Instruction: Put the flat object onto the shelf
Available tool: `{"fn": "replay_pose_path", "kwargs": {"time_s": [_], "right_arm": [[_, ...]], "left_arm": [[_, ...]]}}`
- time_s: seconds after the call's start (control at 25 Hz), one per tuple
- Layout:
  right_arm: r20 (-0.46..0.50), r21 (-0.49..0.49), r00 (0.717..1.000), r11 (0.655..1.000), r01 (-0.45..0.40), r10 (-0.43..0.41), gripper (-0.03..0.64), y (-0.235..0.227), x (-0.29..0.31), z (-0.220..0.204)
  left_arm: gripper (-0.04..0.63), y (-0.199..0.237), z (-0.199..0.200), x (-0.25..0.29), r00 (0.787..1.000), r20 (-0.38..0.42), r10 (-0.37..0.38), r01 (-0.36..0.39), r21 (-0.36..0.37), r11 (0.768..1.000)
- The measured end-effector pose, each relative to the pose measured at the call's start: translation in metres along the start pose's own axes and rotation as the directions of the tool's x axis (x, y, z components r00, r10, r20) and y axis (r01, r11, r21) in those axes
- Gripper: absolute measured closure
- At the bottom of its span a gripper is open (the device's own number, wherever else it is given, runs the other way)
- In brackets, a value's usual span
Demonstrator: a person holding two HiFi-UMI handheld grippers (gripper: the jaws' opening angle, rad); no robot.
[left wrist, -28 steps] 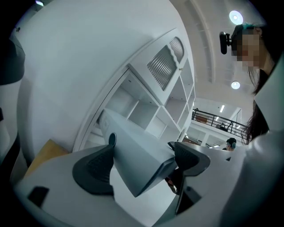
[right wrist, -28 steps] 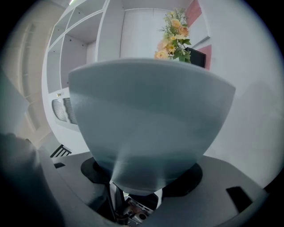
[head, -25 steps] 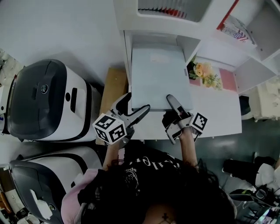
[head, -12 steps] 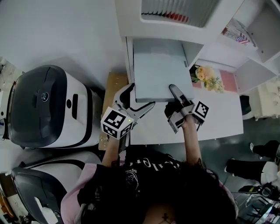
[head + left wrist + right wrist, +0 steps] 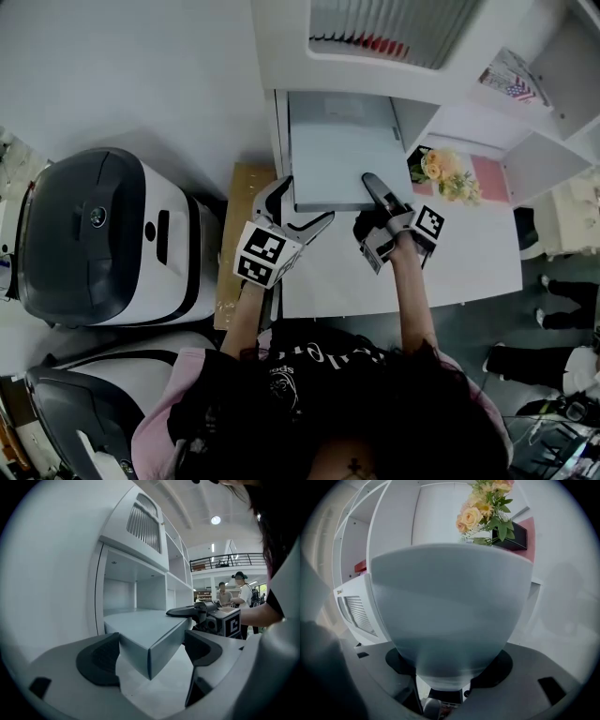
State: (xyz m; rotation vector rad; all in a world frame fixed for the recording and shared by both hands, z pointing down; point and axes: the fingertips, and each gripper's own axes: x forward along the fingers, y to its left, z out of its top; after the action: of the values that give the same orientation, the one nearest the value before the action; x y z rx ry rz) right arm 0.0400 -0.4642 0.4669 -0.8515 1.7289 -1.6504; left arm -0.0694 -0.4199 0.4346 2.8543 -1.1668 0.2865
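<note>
The flat pale blue-grey box (image 5: 339, 150) lies partly inside the lower opening of the white shelf unit (image 5: 281, 56), its near edge sticking out over the white tabletop (image 5: 469, 267). My right gripper (image 5: 377, 194) is shut on the box's near right edge, one finger on top. In the right gripper view the box (image 5: 450, 602) fills the picture, clamped in the right gripper (image 5: 450, 663). My left gripper (image 5: 298, 208) is open at the near left corner. In the left gripper view that corner of the box (image 5: 150, 646) sits in the open left gripper (image 5: 151, 652), with the right gripper (image 5: 206, 616) beyond.
A bunch of flowers (image 5: 442, 171) stands just right of the shelf opening. Two black-and-white machines (image 5: 94, 234) sit on the left beside a wooden board (image 5: 246, 192). A slatted item (image 5: 394, 19) fills the upper shelf. Two people (image 5: 234, 592) stand far off.
The box has slid further into the shelf opening, and both grippers have moved forward with it. The right gripper kept its hold; the left stayed open at the corner.
</note>
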Motion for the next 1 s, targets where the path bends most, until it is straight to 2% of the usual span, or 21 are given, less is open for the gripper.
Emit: {"fn": "replay_pose_path", "kwargs": {"time_s": [0.16, 0.36, 0.48, 0.68, 1.0], "right_arm": [[0.002, 0.007, 1.000, 1.000, -0.004, 0.003, 0.310, -0.002, 0.007, 0.006], [-0.002, 0.005, 1.000, 1.000, 0.005, -0.005, 0.310, -0.001, 0.012, 0.009], [-0.010, 0.002, 1.000, 1.000, 0.007, -0.007, 0.310, -0.001, 0.017, 0.011], [-0.004, -0.009, 1.000, 1.000, 0.000, 0.000, 0.310, 0.003, 0.020, 0.012], [-0.013, -0.103, 1.000, 0.995, 0.016, -0.017, 0.310, 0.005, -0.006, 0.003]], "left_arm": [[0.144, 0.008, -0.006, 0.011, 0.999, -0.017, 0.045, -0.045, -0.004, 0.999], [0.144, 0.018, 0.000, 0.017, 0.996, 0.028, 0.079, -0.075, -0.114, 0.991], [0.144, 0.025, 0.000, 0.023, 0.996, 0.027, 0.080, -0.075, -0.145, 0.987], [0.144, 0.030, -0.001, 0.029, 0.998, -0.035, 0.061, -0.066, -0.180, 0.981], [0.144, 0.039, -0.001, 0.037, 0.996, -0.053, 0.065, -0.076, -0.239, 0.968]]}}
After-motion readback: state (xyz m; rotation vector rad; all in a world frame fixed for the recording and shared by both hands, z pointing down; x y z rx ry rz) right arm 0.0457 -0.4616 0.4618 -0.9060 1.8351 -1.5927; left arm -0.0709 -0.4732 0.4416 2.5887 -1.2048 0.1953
